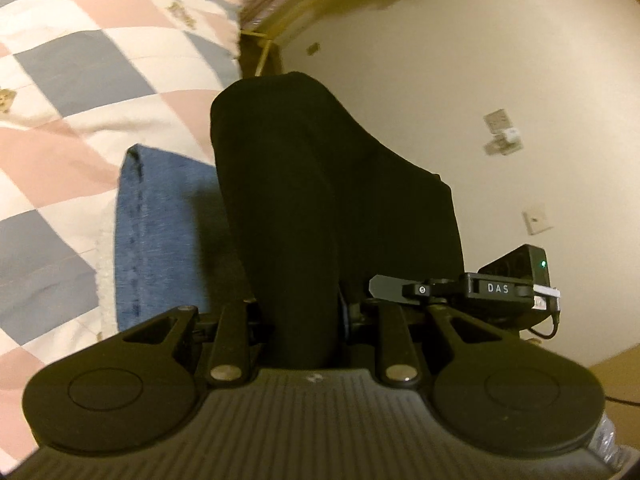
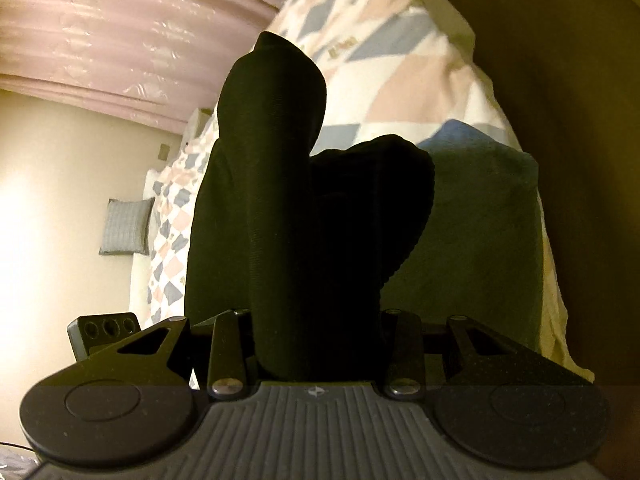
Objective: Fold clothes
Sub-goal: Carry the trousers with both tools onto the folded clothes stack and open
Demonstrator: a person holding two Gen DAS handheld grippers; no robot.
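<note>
A black garment hangs bunched in front of the left wrist camera. My left gripper is shut on it, and the cloth hides the fingertips. The same black garment fills the middle of the right wrist view. My right gripper is shut on it too, its fingertips buried in the cloth. Both grippers hold the garment up off the bed. A folded piece of blue denim lies on the bed behind the garment; it also shows in the right wrist view.
The bed has a quilt checked in pink, grey-blue and white. A cream wall with sockets stands to the right. Pink curtains and a grey cushion show in the right wrist view.
</note>
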